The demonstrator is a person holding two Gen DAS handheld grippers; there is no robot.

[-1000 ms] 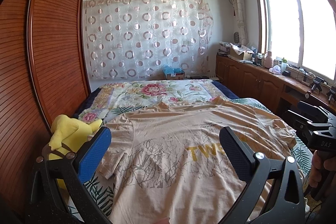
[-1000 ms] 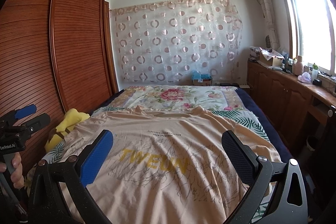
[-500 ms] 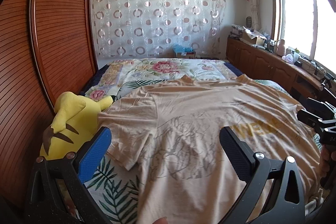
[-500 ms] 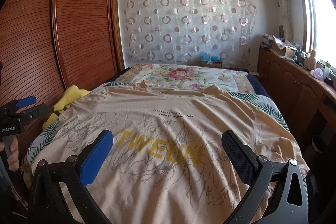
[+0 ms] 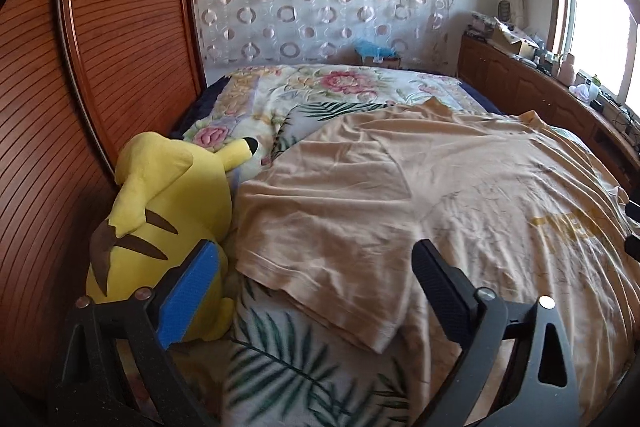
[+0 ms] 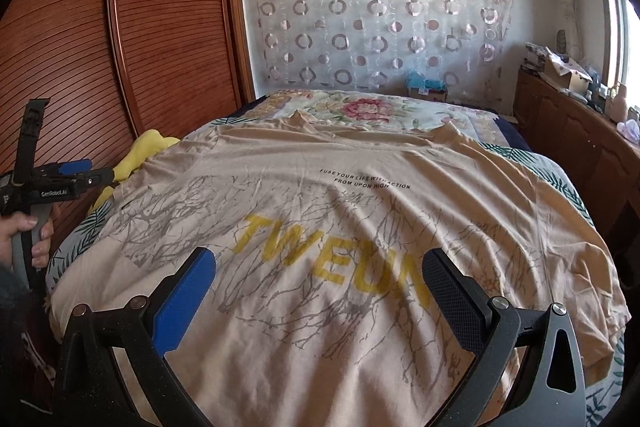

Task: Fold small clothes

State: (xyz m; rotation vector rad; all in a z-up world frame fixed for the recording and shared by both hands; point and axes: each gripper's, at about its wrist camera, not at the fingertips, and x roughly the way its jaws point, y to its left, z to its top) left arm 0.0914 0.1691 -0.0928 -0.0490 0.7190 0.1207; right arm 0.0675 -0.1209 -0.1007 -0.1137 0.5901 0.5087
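Left gripper (image 5: 316, 291): jaws spread wide, holding nothing; now over the sleeve (image 5: 320, 247), closer than 0.5 s ago.
Right gripper (image 6: 318, 293): released, empty, lower over the print.
T-shirt (image 6: 360, 227): spread flat on bed (image 5: 280, 367).
Plush (image 5: 168, 211): beside sleeve, larger in view.

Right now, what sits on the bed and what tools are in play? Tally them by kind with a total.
T-shirts: 1, the beige T-shirt spread flat
Plush toys: 1, the yellow plush toy at the shirt's left sleeve
Hand-held grippers: 2, the left hand-held gripper and right hand-held gripper, both open and empty
Total: 4
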